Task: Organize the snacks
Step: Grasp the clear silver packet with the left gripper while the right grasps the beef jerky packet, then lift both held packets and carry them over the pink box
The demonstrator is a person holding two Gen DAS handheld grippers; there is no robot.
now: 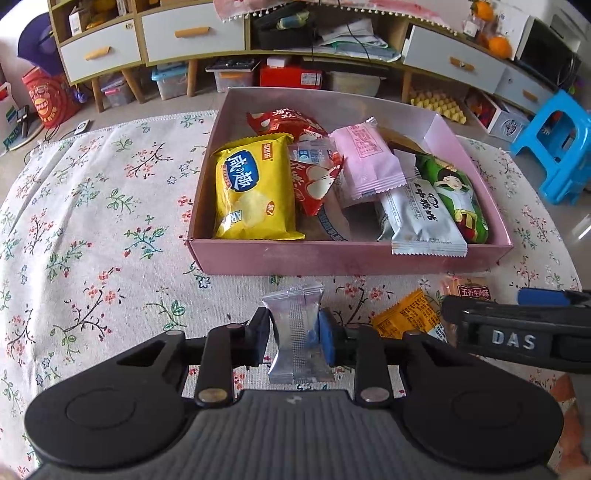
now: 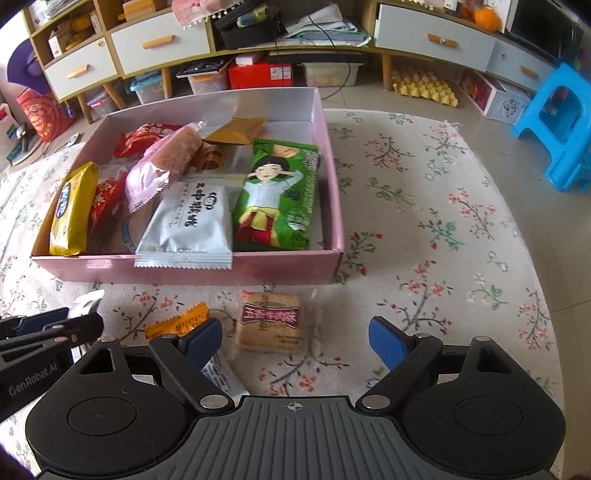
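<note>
My left gripper [image 1: 294,335] is shut on a silver snack packet [image 1: 297,334], held upright just in front of the pink box [image 1: 332,258]. The box holds several snacks, among them a yellow chip bag [image 1: 255,186] and a green packet [image 1: 456,192]. My right gripper [image 2: 295,341] is open, its fingers on either side of a beef-flavour biscuit packet [image 2: 271,321] lying on the cloth before the box [image 2: 221,271]. An orange packet [image 2: 177,321] lies beside its left finger and also shows in the left wrist view [image 1: 406,315].
The floral tablecloth [image 1: 92,221] covers the table. A blue stool [image 2: 557,125] stands on the floor at the right. Cabinets with drawers [image 1: 192,35] and storage boxes line the back wall. My right gripper [image 1: 517,332] reaches into the left wrist view at the right.
</note>
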